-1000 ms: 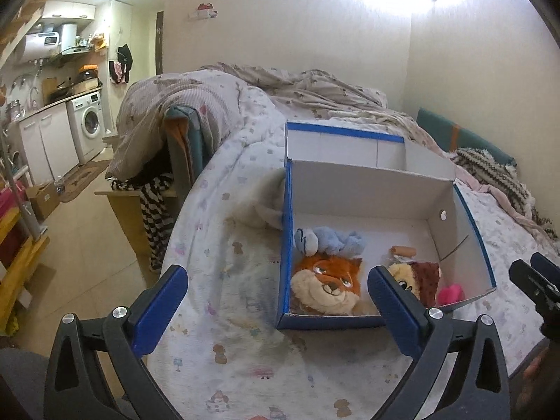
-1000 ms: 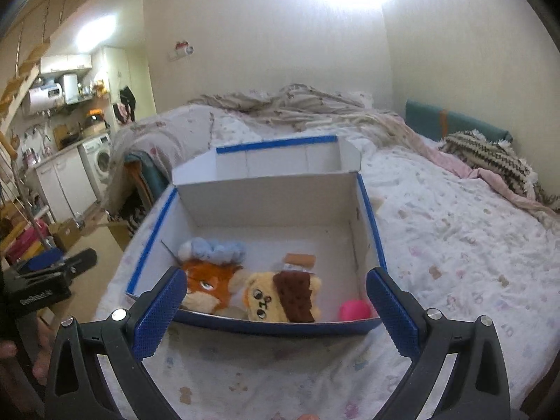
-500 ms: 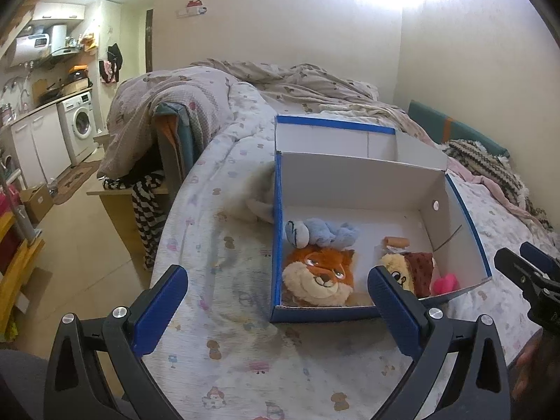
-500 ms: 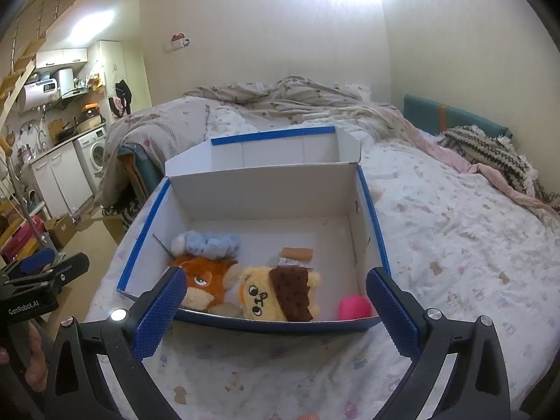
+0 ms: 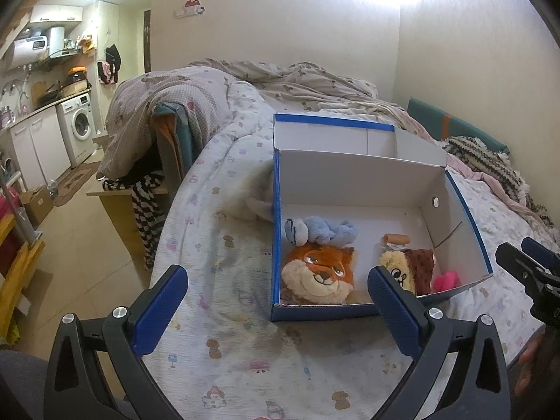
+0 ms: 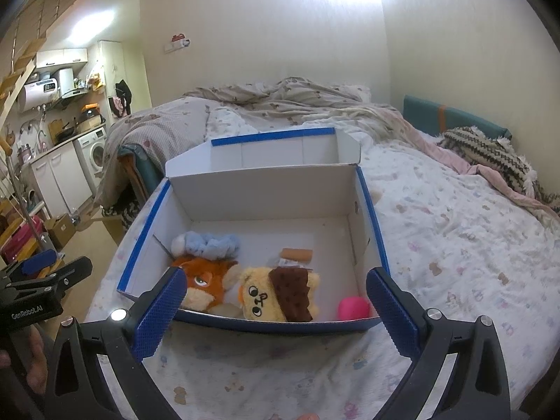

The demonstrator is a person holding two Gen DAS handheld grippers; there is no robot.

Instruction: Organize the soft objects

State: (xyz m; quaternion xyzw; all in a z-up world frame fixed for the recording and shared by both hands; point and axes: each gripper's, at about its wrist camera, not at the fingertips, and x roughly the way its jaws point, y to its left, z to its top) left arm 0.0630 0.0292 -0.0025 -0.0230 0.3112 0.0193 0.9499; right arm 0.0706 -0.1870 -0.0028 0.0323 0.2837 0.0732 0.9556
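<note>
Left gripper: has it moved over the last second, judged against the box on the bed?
Yes. The left gripper has drawn back and leftward: the box now sits farther right and looks smaller between its fingers.

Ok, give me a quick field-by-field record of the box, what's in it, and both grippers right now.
surface: bed with printed sheet
box: blue-edged cardboard box, open, lid flap folded back
contents: orange fox plush; blue plush behind it; yellow plush with brown patch; pink ball in the near right corner; small tan cylinder
outside box: pale plush against the left wall
left gripper: open, empty, in front of the box
right gripper: open, empty, in front of the box
</note>
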